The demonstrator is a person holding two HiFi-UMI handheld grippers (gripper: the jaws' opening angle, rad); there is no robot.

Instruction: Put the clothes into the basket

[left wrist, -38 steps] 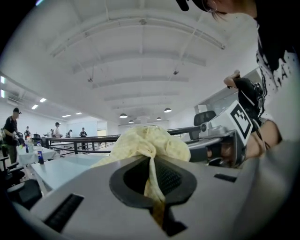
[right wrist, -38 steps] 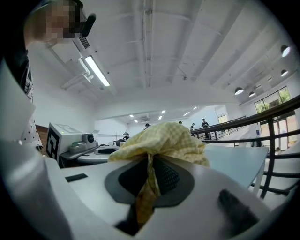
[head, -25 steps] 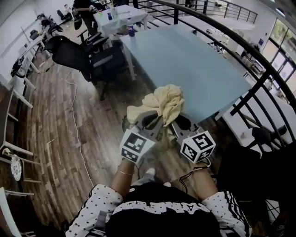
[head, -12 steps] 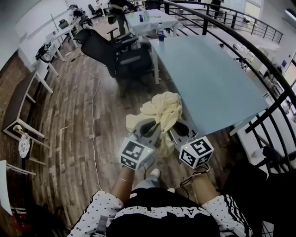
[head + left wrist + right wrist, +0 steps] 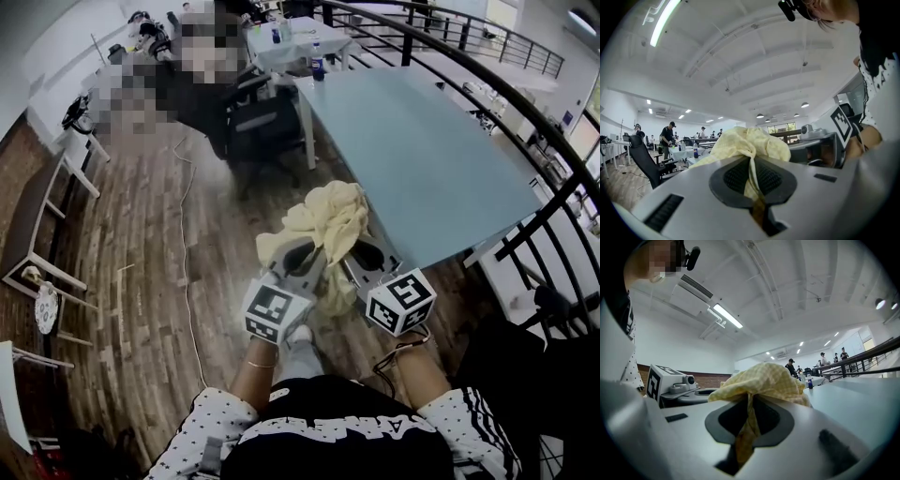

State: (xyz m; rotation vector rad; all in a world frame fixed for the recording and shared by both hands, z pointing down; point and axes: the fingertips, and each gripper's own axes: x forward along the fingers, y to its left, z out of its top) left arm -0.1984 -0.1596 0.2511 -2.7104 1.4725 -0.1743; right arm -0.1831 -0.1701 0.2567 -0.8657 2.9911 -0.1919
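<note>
Over the floor (image 5: 141, 281), just beside the table (image 5: 412, 159): cloth (image 5: 330, 217) held in the air, bunched, heaped over both sets of tips. Left gripper (image 5: 305, 251) clenched on one fold, right gripper (image 5: 354, 251) clenched on another, the two side by side.

Step, as I judge it: the carry, with the cloth lifted and not yet delivered. No basket in any view, so the next move calls for finding it, bringing the bundle above it, then letting both grips go.

Head view alone gives floor and table. Each gripper view alone shows its fold pinched between the pads and trailing down the slot. Right gripper view adds a railing (image 5: 862, 363)
</note>
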